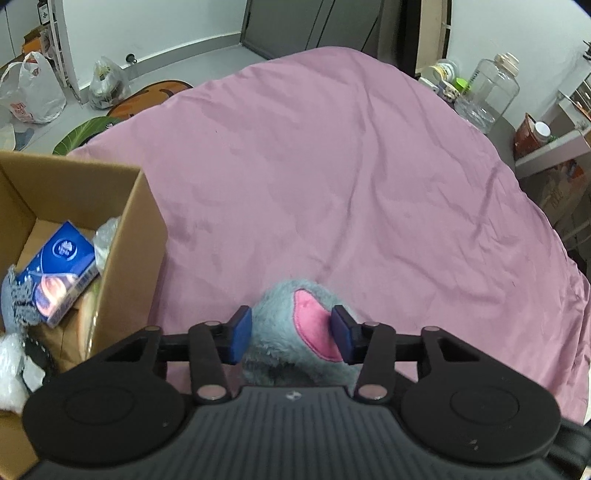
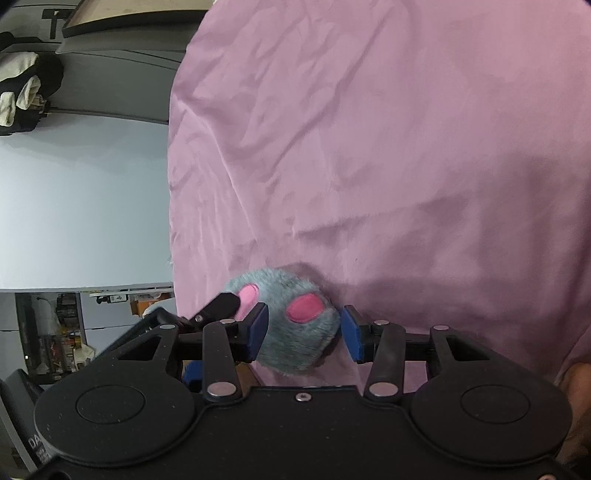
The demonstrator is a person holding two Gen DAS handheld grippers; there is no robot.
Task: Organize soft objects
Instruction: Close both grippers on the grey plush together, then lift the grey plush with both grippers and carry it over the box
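Plush toy between both sets of fingers
Left gripper point(image 1: 291, 334) clamped on plush toy point(image 1: 295, 332); right gripper point(image 2: 304, 330) straddling it, right pad apart; box point(image 1: 144, 236) lies left.

A bed under a wrinkled pink sheet point(image 1: 332, 166) filled most of both views; beyond it lay a pale grey floor point(image 1: 177, 62) and a white wall point(image 1: 155, 22); a dark grey panelled door or wardrobe front point(image 1: 314, 26) stood at the far side; two knotted plastic bags point(image 1: 31, 92) sat on the floor beside patterned mats point(image 1: 147, 98); a white shelf point(image 1: 554, 151) to the right carried jars, with a large clear bottle point(image 1: 491, 92) near it; in the right wrist view, a cluttered shelving unit point(image 2: 55, 332) stood against a pale wall point(image 2: 81, 206); lighting was even, indoor.
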